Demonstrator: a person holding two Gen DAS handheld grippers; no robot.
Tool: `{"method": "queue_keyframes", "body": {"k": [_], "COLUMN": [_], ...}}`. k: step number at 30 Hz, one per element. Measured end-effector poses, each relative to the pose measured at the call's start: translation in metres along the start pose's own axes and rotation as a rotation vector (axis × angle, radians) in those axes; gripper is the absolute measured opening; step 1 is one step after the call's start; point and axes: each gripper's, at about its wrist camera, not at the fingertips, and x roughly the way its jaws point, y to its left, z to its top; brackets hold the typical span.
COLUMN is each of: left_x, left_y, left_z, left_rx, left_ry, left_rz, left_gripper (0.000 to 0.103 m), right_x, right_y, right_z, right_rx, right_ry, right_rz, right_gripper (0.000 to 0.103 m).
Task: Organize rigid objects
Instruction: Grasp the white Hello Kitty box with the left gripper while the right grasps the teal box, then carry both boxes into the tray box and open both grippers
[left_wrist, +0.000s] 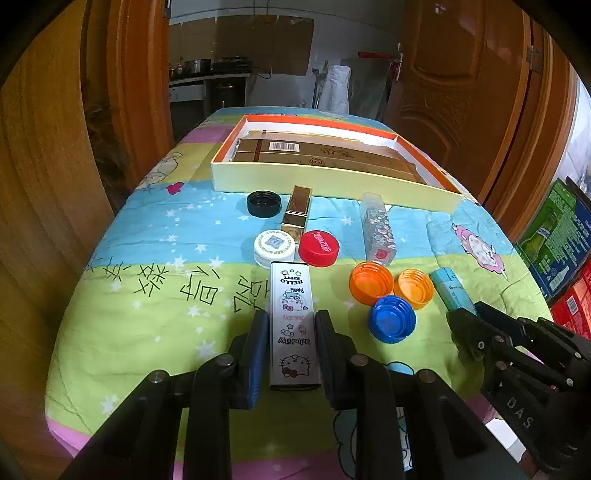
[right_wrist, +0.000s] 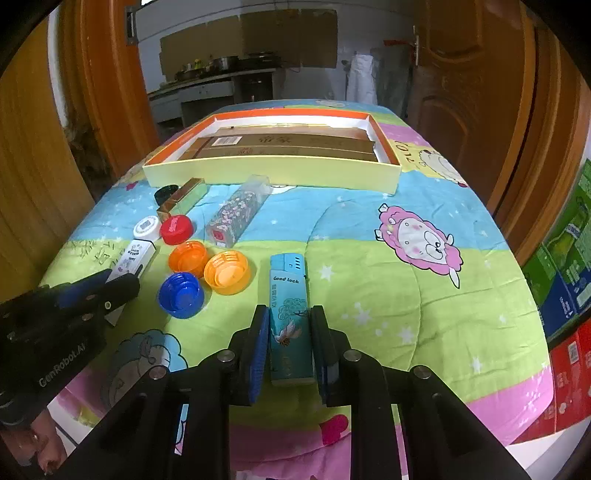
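Left wrist view shows the left gripper straddling the white Hello Kitty printed rectangular box, pads touching or just off its long sides, can't tell if it's clamped; the right wrist view shows this box only partly, behind the gripper's black fingers. Right wrist view gives the full top of the light-blue "Good luck" rectangular lighter box, sitting between the fingers of the right gripper, same story: can't tell gripping or just flanking (left view catches only its far end). Both boxes lie flat on the cartoon-print quilt, long axes running away from the cameras toward the shallow cream cardboard tray with orange inner rim. Left to right on the quilt: black round cap, white round cap with QR label, gold glossy rectangular box, red round bottle cap, floral-print clear-ended rectangular box, two orange ribbed caps, blue ribbed cap. Count: six caps, four slim boxes, one tray.
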Motion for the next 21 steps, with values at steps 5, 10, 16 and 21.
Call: {"method": "queue_keyframes", "body": {"k": [5, 10, 16, 21], "left_x": [-0.007, -0.017, -0.024, -0.027], "left_y": [0.002, 0.001, 0.000, -0.003], "left_z": [0.004, 0.013, 0.037, 0.070], "left_rx": [0.002, 0.011, 0.015, 0.019], "left_ry": [-0.016, -0.039, -0.069, -0.106], "left_rz": [0.012, 0.017, 0.017, 0.013], "left_gripper": [0.026, 0.026, 0.026, 0.026], "right_x": [-0.009, -0.017, -0.026, -0.033], "right_y": [-0.001, -0.002, -0.004, -0.013], "right_z": [0.005, 0.015, 0.037, 0.064], "right_rx": [0.007, 0.011, 0.004, 0.008], "right_ry": [-0.029, -0.055, -0.100, -0.148], "right_rz": [-0.004, 0.004, 0.013, 0.017], "right_gripper": [0.023, 0.023, 0.023, 0.023]}}
